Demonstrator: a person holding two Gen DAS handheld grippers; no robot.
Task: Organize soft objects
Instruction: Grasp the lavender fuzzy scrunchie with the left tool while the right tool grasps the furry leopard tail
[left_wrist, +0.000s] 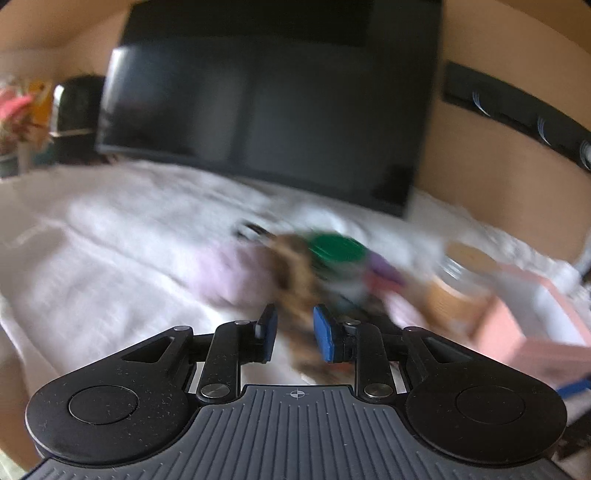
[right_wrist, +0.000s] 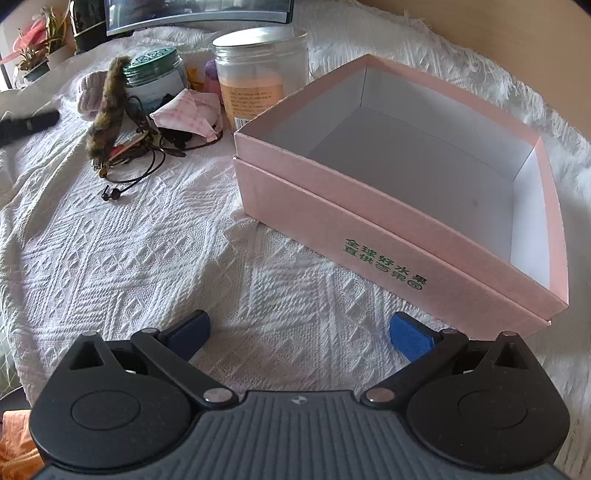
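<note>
The furry brown tail (right_wrist: 107, 99) is lying on the white cloth (right_wrist: 147, 258) by the green-lidded jar (right_wrist: 155, 79), looking light and floppy, best pinched mid-length, while the left gripper (left_wrist: 295, 332) is hovering part-open and empty, and the right gripper (right_wrist: 299, 332) is gaping wide beside the empty pink box (right_wrist: 369, 229).

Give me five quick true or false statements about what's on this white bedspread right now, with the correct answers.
1. The pink cardboard box has nothing inside it. True.
2. The right gripper is clamped on the furry brown tail toy. False: its jaws stand wide open over bare white textured cloth.
3. The jar with the green lid lies tipped on its side. False: it stands upright.
4. The pink patterned fabric pouch lies outside the box. True.
5. The clear plastic jar stands inside the box. False: it stands on the cloth behind it.
</note>
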